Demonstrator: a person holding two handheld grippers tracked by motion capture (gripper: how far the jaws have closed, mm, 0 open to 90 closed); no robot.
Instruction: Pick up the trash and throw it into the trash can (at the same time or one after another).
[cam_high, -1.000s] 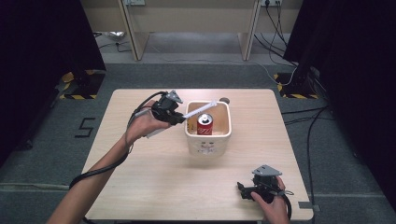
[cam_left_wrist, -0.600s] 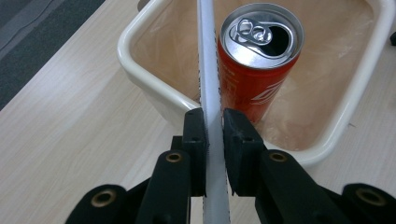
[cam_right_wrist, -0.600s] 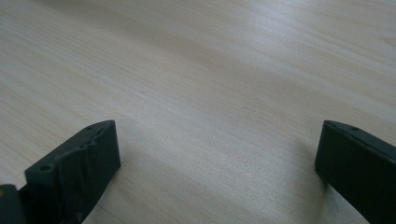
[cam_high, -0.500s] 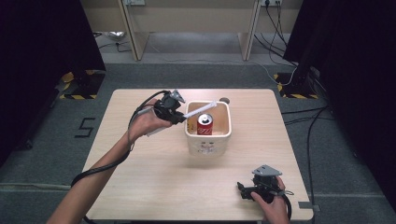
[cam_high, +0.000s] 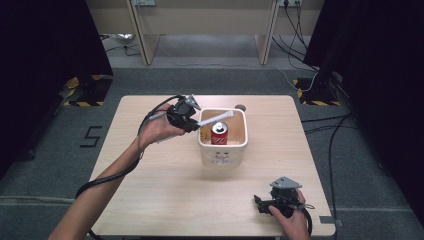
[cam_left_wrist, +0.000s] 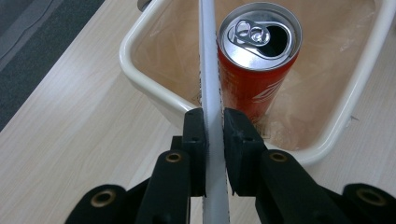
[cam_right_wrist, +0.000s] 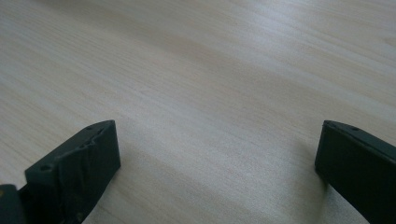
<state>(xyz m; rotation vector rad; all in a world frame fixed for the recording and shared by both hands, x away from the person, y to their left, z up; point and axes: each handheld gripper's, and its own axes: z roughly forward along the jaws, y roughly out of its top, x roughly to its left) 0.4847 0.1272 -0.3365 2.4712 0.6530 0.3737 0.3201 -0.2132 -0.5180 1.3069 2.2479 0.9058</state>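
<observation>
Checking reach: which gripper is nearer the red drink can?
Left. The left gripper holds a white strip by the red drink can; the right gripper rests near the table's front edge.

Even, soft overhead light falls on the table (cam_high: 165, 195), while the floor around it sinks into deep darkness on both sides. Shadows on the table are faint. Glare sits on the can (cam_left_wrist: 259, 35) top. Jaws nearest the table's gripper cameras look soft, slightly blurred.

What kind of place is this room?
Probably a lab or recording studio: black curtains at both sides, cables across grey carpet, and hazard-striped stand bases around one wooden table.
</observation>
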